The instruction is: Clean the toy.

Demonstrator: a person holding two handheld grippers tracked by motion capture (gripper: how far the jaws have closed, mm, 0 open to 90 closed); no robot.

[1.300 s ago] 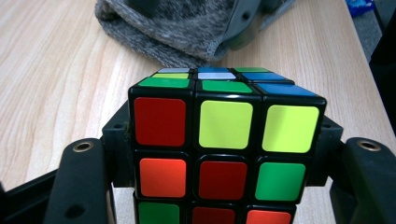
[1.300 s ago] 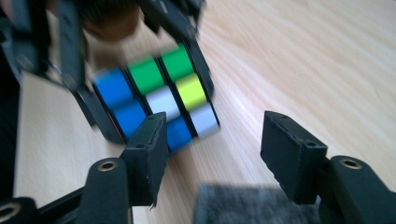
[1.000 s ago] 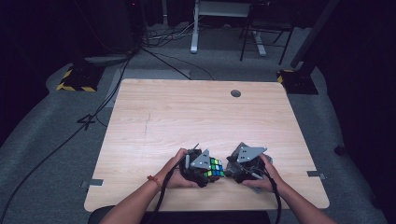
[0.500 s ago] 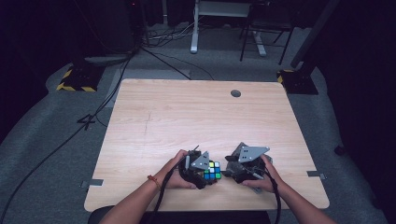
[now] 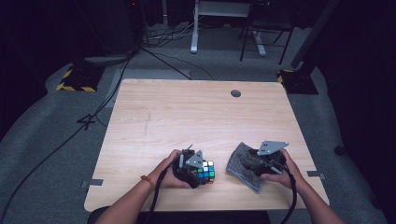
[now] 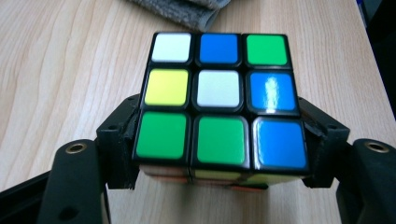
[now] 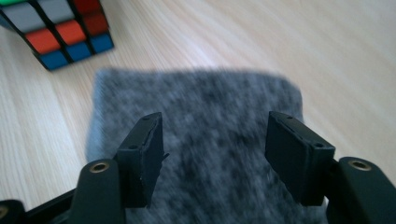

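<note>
A scrambled Rubik's cube (image 5: 206,170) rests on the wooden table (image 5: 187,116) near its front edge. My left gripper (image 5: 200,173) is shut on it. In the left gripper view both jaws press the lower sides of the cube (image 6: 219,93), and my left gripper (image 6: 219,156) has just been easing its jaws wider. A grey felt cloth (image 5: 239,168) lies to the right of the cube. My right gripper (image 5: 250,163) hovers over it, open. In the right gripper view the cloth (image 7: 196,93) spreads under my right gripper (image 7: 215,144), with the cube (image 7: 56,28) at the top left.
A round cable hole (image 5: 236,93) sits at the table's far edge. Cables, black-and-yellow floor blocks (image 5: 74,79) and a white stand base (image 5: 194,46) lie on the grey floor beyond. A corner of the cloth (image 6: 187,9) shows past the cube.
My right gripper has drawn away to the right of the cube, and the grey cloth now lies spread under it. The left hand and the cube have stayed in place.
</note>
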